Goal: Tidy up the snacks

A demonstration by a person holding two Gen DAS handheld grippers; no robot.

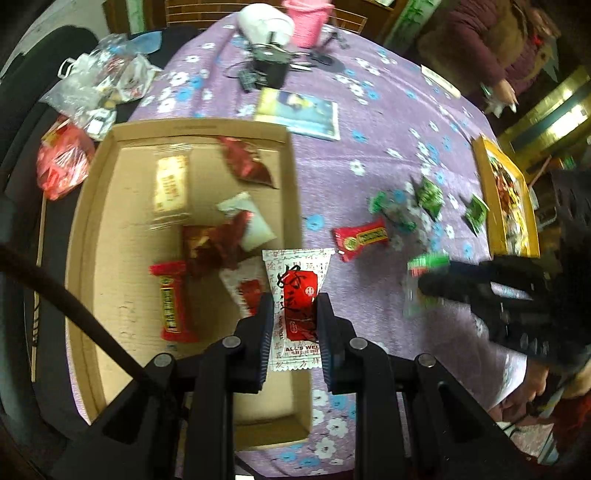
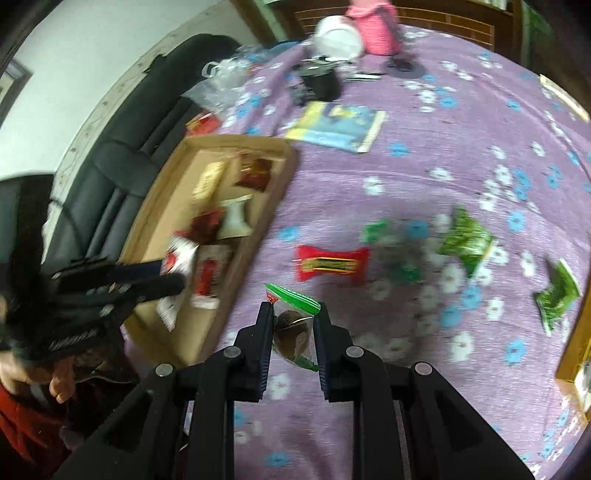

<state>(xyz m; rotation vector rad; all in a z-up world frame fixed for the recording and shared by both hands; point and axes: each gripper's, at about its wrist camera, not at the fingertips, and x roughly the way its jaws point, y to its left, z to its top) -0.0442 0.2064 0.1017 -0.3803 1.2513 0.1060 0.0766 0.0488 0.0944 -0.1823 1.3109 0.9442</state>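
My left gripper (image 1: 293,302) is shut on a white packet with a red label (image 1: 299,273), held above the near right edge of a cardboard box (image 1: 92,221). Several red, white and beige snacks lie in the box. On the purple floral cloth to its right lie a red candy bar (image 1: 360,238) and green packets (image 1: 430,195). My right gripper (image 2: 293,314) is shut on a clear packet with a green top and a brown snack inside (image 2: 291,330), above the cloth. The red bar (image 2: 330,264) lies just beyond it, and the box (image 2: 236,142) is to its left.
A yellow-rimmed tray (image 1: 509,199) sits at the table's right edge. A booklet (image 1: 299,112), black gadgets (image 1: 269,66), a white bowl (image 1: 264,20) and a pink bucket (image 1: 306,22) lie beyond the box. Plastic bags (image 1: 92,85) rest on a black sofa (image 2: 122,147). A person (image 1: 491,44) stands far right.
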